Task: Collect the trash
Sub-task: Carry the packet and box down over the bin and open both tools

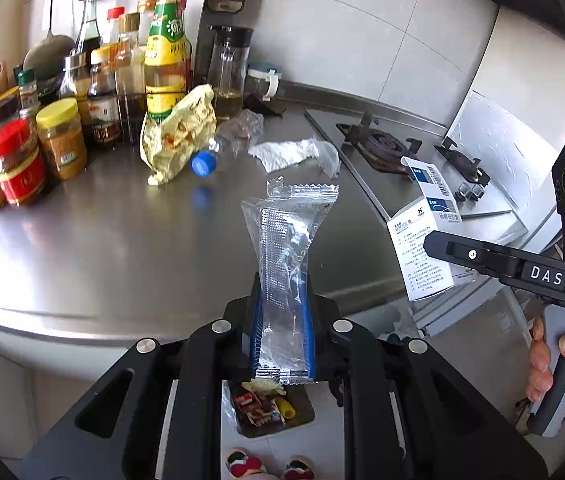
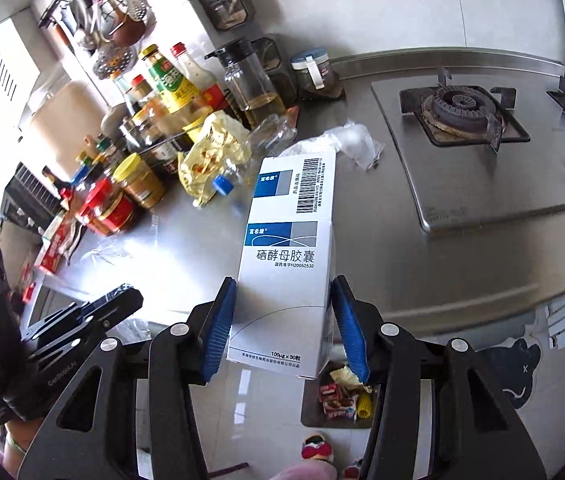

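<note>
Left gripper (image 1: pixel 282 332): closed on a clear plastic wrapper (image 1: pixel 284 264); the wrapper is pinched between the blue pads and stands up out of the jaws, above the counter edge
Right gripper (image 2: pixel 282 328): clamped on a white medicine box (image 2: pixel 286 264) with a barcode and blue panels; both blue pads are pressed to the box's sides; the box is held off the counter, tilted away from the camera
Hand (image 1: pixel 562 364): seen in the left view wrapped round the right gripper's grey handle
Countertop (image 1: pixel 102 248): steel; a crumpled yellow bag (image 1: pixel 180 132), a squashed clear bottle with a blue cap (image 1: pixel 204 163) and a crumpled clear plastic film (image 1: pixel 294 154) are left lying on it, close together near the back
Condiments: jars and bottles are massed at the rear left; a yellow-lidded jar (image 1: pixel 62 142) and a red-lidded jar (image 1: pixel 18 162) are set in front
Gas hob (image 2: pixel 462 114): set into the counter on the right
Trash bin (image 1: pixel 270 408): seen on the floor below the counter edge, under both grippers; red and yellow wrappers are held inside
</note>
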